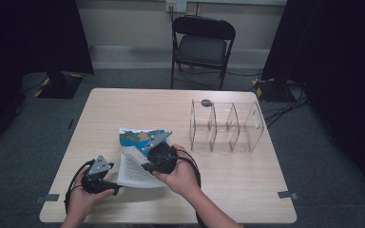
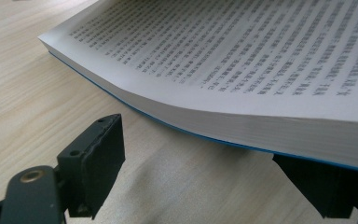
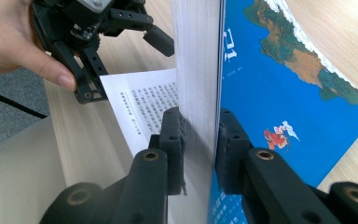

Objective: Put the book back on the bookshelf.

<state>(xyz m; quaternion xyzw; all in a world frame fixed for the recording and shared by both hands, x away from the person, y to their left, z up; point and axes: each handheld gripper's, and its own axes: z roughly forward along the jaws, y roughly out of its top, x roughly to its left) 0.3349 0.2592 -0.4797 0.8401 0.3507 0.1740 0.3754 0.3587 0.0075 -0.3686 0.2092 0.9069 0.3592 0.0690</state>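
An open paperback book (image 1: 134, 172) lies on the wooden table (image 1: 123, 107) at the front, left of centre. My right gripper (image 1: 142, 164) is shut on a thick sheaf of its pages (image 3: 198, 70) together with the blue illustrated cover (image 3: 279, 93), holding them upright. The rest of the printed pages (image 2: 242, 56) lie flat. My left gripper (image 1: 115, 189) stands open at the book's near left corner. Its jaws are wide apart, low over the table, and one of them sits under the overhanging page edge. From the right gripper view, the left gripper (image 3: 123, 70) and a hand show beyond the book.
A clear plastic organiser (image 1: 226, 126) with three compartments stands at the right of the table, with a small dark round object (image 1: 206, 102) behind it. A black folding chair (image 1: 202, 45) stands beyond the far edge.
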